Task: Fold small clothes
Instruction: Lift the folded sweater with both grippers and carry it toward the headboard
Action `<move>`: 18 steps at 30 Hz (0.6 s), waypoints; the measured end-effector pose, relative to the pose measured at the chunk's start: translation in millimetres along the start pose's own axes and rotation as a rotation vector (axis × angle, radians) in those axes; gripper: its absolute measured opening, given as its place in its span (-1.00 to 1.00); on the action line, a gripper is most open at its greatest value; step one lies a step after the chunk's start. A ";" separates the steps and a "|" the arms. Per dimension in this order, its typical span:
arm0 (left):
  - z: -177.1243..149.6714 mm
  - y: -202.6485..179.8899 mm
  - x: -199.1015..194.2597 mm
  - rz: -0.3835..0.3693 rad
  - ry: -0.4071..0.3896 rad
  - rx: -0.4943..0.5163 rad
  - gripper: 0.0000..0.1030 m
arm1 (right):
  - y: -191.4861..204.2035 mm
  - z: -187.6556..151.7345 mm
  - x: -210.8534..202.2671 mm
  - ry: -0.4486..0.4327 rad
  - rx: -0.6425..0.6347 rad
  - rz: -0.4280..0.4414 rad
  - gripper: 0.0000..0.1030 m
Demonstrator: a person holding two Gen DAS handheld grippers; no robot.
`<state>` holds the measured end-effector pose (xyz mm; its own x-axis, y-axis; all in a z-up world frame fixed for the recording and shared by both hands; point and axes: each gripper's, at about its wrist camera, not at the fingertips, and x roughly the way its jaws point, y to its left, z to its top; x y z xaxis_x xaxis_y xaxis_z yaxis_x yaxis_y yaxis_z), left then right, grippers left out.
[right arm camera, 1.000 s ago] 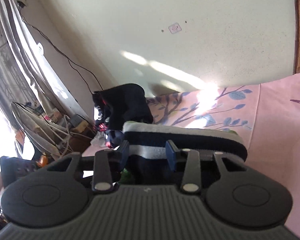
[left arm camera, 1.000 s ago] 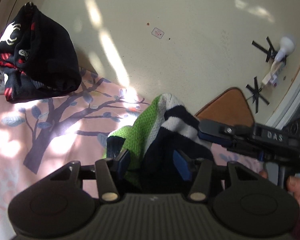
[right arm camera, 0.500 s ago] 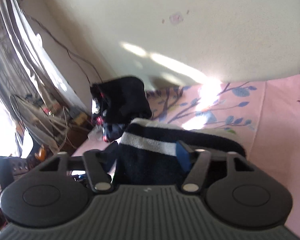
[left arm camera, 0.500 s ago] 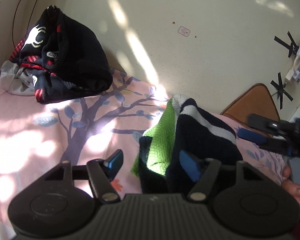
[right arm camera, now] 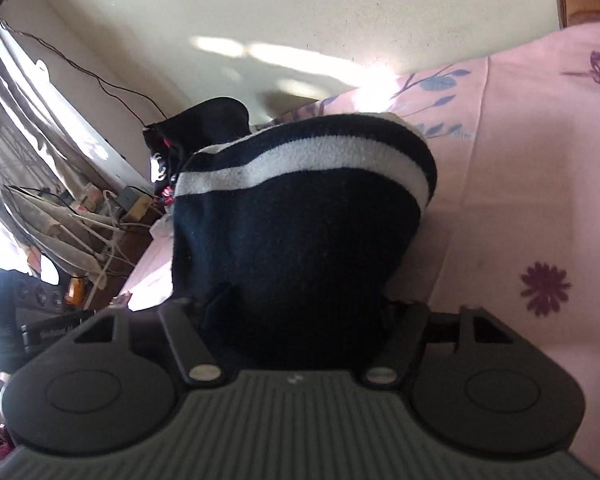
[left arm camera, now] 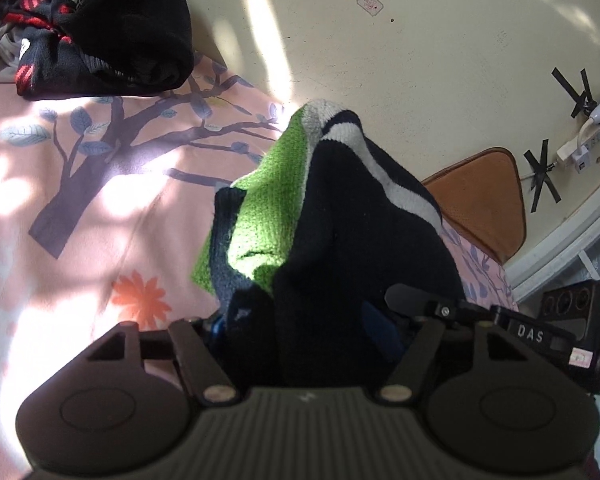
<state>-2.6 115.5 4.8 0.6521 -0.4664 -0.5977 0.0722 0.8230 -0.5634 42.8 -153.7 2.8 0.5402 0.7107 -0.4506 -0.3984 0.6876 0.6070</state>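
Observation:
A small knit sweater (left arm camera: 340, 216), navy with a white stripe and a green panel, lies bunched on the pink floral bedsheet (left arm camera: 80, 200). My left gripper (left arm camera: 300, 328) has its jaws spread wide, and the sweater's dark cloth fills the space between them and hides the tips. In the right wrist view the same sweater (right arm camera: 300, 208) fills the space between the spread jaws of my right gripper (right arm camera: 300, 312). The right gripper's body also shows in the left wrist view (left arm camera: 480, 316), close beside the sweater on the right.
A heap of black and red clothes (left arm camera: 100, 28) lies at the back left against the cream wall (left arm camera: 380, 60). A brown cushion (left arm camera: 480, 200) leans at the right. Cables and clutter (right arm camera: 80, 208) stand off the bed's left edge.
Both grippers opened from a shut hold on the sweater. They then pushed in closer, so that the cloth now fills the space between both pairs of jaws.

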 end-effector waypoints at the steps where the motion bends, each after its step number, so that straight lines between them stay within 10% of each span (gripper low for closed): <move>1: 3.6 -0.7 1.1 -0.003 0.007 -0.031 0.17 | -2.1 4.9 -6.2 -0.014 0.001 0.024 -0.10; 7: 44.9 -85.9 47.3 -0.083 0.007 0.062 0.06 | -30.4 47.2 -81.1 -0.235 -0.081 -0.019 -0.21; 18: 51.3 -332.7 283.0 -0.265 0.187 0.371 0.01 | -200.0 110.1 -234.8 -0.509 0.011 -0.493 -0.20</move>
<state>196.6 -273.7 52.4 0.4308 -0.6977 -0.5724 0.5031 0.7122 -0.4894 77.3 -474.4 59.3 0.9363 0.1575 -0.3140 -0.0122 0.9079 0.4190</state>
